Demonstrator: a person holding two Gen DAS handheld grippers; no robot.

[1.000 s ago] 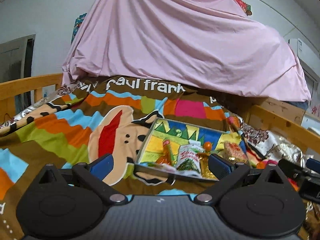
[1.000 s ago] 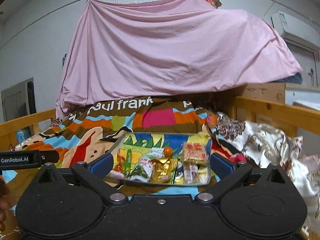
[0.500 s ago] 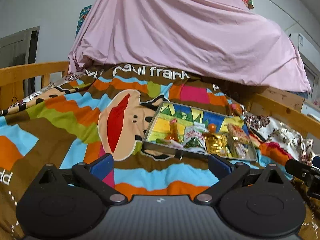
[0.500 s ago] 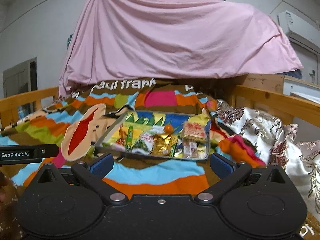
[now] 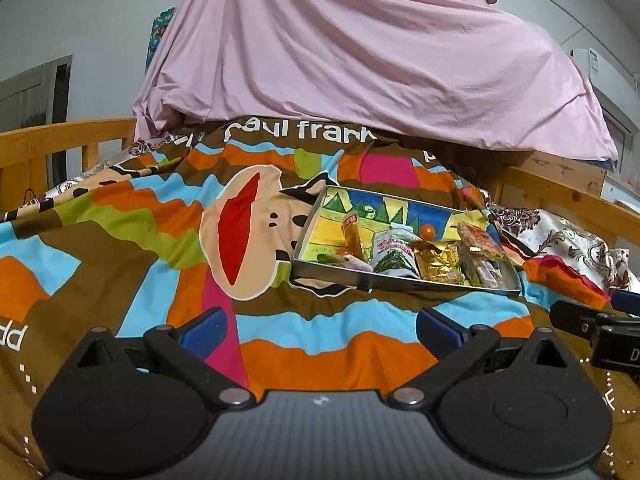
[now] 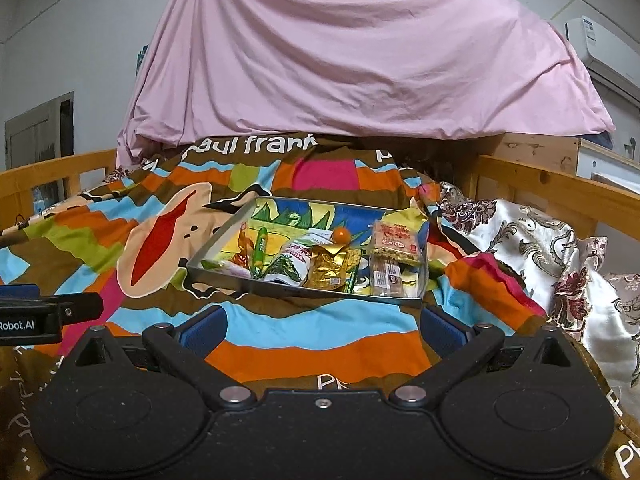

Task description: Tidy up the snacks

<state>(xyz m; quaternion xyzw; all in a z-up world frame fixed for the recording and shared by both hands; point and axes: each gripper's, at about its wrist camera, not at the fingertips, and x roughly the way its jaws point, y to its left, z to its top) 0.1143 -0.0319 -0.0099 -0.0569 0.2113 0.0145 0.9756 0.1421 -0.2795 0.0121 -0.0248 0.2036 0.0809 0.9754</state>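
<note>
A shallow metal tray [image 5: 404, 285] [image 6: 224, 236] with a colourful printed floor lies on the bed quilt. In it are several snacks: a green-and-white pouch [image 5: 394, 256] [image 6: 290, 266], a gold foil pack [image 5: 436, 264] [image 6: 330, 270], a clear pack of red-labelled biscuits [image 5: 478, 240] [image 6: 396, 240], a green stick [image 6: 260, 250], an orange sachet [image 5: 352, 234] and a small orange ball [image 5: 428, 231] [image 6: 342, 234]. My left gripper [image 5: 320, 332] and right gripper [image 6: 322, 330] both stand open, empty, well short of the tray.
The colourful quilt [image 5: 140, 240] covers the bed between wooden rails [image 5: 68, 136] [image 6: 560, 188]. A pink sheet [image 6: 352, 60] drapes a heap behind. A patterned white cloth [image 6: 560, 248] bunches up right of the tray. The other gripper shows at each view's edge [image 5: 600, 328] [image 6: 40, 316].
Both grippers have pulled back and risen, so the tray looks farther off and more quilt shows in front. Fingers stayed open.
</note>
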